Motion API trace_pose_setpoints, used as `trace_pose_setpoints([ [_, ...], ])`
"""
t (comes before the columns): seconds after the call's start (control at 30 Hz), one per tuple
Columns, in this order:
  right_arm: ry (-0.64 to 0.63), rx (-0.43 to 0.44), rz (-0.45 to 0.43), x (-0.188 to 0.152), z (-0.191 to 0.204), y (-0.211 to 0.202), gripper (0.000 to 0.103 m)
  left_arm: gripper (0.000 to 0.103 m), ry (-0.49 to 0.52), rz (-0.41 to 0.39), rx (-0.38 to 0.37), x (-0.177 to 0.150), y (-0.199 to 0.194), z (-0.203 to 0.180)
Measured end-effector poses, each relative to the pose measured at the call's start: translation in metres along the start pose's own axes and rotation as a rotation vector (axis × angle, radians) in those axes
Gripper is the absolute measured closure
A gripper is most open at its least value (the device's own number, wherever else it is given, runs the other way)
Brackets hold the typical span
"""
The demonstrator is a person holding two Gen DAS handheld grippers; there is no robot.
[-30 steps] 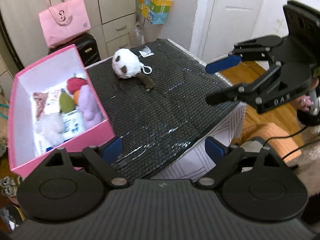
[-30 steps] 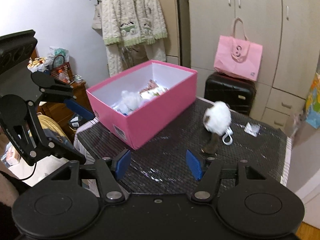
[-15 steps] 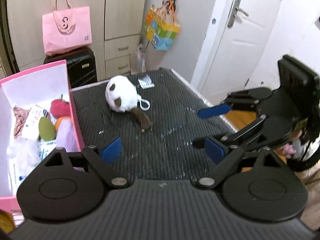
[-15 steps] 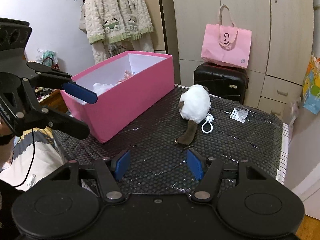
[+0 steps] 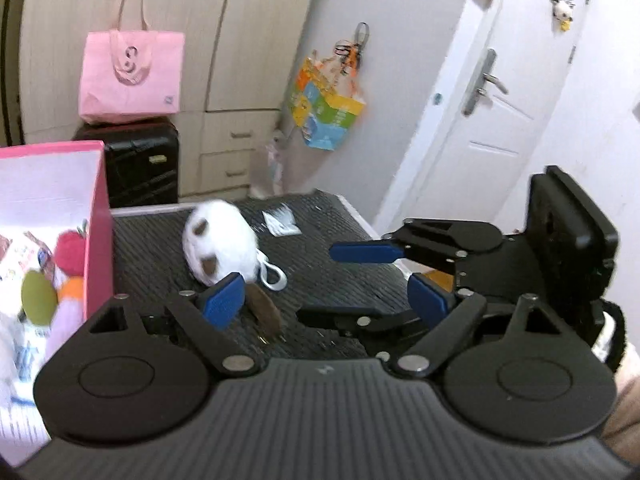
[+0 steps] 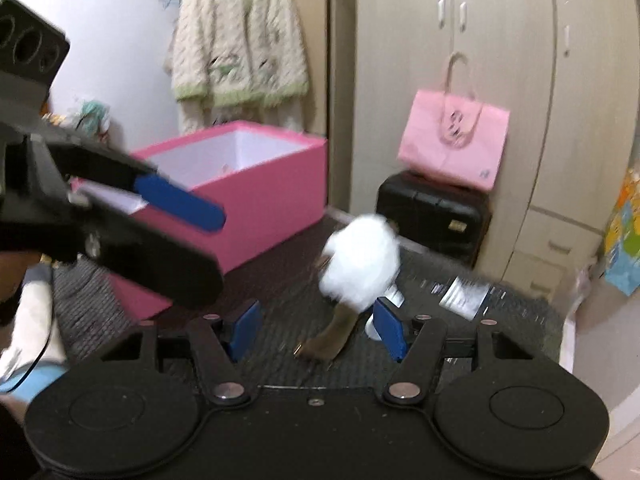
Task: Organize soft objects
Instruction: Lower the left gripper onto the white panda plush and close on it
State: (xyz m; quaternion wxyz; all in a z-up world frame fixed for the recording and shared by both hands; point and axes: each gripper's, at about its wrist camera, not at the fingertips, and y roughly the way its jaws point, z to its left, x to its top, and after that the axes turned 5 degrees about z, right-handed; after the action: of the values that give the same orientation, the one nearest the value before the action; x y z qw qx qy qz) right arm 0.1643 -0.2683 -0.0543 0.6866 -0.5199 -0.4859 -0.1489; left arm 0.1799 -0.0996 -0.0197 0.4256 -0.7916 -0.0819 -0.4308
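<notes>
A white plush toy [image 5: 220, 246] with brown patches, a brown tail [image 5: 264, 312] and a white loop lies on the black mat. My left gripper [image 5: 326, 302] is open just short of it, its left pad beside the toy's near side. In the right wrist view the plush toy [image 6: 362, 266] sits just ahead of my open right gripper [image 6: 316, 328], and the tail [image 6: 332, 336] lies between its pads without being pressed. The two grippers face the toy from opposite sides: right gripper [image 5: 352, 284], left gripper [image 6: 218, 250]. The pink box [image 5: 96, 220] holds several soft toys.
The pink box [image 6: 260, 200] stands left of the toy on the mat. A small white packet [image 5: 282, 222] lies behind the toy. A pink tote bag [image 5: 130, 74] rests on a black suitcase [image 5: 140, 164] past the table. The white door [image 5: 480, 120] is at the right.
Both grippers have come down and closer to the white plush toy, which now looks larger in both views. The two grippers stand nearer each other. The toy has not moved.
</notes>
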Motion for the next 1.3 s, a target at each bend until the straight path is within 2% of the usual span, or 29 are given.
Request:
trace_pose_setpoints([
  [0.1,-0.034,-0.007,-0.027,0.003,-0.009,0.013,0.035,0.017,-0.016,-0.038,0.071,0.008,0.015,0.005],
  [0.23,-0.027,0.03,-0.005,0.004,-0.026,0.038,0.035,0.019,-0.124,-0.029,0.031,0.014,0.037,0.02],
  [0.3,-0.031,0.046,0.009,0.005,-0.033,0.051,0.035,0.019,-0.141,-0.039,0.049,0.013,0.046,0.023],
  [0.43,-0.069,0.051,0.03,0.007,-0.041,0.071,0.035,0.02,-0.151,-0.071,0.157,0.012,0.068,0.024],
  [0.53,-0.069,0.038,0.076,0.01,-0.05,0.088,0.035,0.022,-0.187,-0.058,0.21,0.014,0.084,0.033],
  [0.63,-0.008,0.105,0.088,0.01,-0.064,0.101,0.03,0.022,-0.217,-0.069,0.266,0.017,0.091,0.041],
  [0.73,0.028,0.167,0.09,0.009,-0.072,0.108,0.03,0.022,-0.215,-0.088,0.327,0.018,0.098,0.043],
  [0.83,0.038,0.222,0.091,0.008,-0.076,0.116,0.03,0.022,-0.251,-0.071,0.316,0.018,0.109,0.049],
  [0.93,0.03,0.241,0.107,0.009,-0.076,0.124,0.029,0.026,-0.284,-0.056,0.318,0.016,0.117,0.055],
  [1.13,0.03,0.232,0.126,0.006,-0.073,0.132,0.025,0.033,-0.2,-0.046,0.335,0.01,0.123,0.043],
  [1.2,0.038,0.23,0.114,0.005,-0.074,0.13,0.026,0.038,-0.196,-0.054,0.339,0.01,0.122,0.043],
  [1.23,0.033,0.233,0.107,0.006,-0.073,0.128,0.033,0.039,-0.19,-0.049,0.336,0.01,0.122,0.043],
  [1.3,0.007,0.218,0.102,0.007,-0.068,0.124,0.035,0.039,-0.198,-0.04,0.32,0.011,0.12,0.043],
])
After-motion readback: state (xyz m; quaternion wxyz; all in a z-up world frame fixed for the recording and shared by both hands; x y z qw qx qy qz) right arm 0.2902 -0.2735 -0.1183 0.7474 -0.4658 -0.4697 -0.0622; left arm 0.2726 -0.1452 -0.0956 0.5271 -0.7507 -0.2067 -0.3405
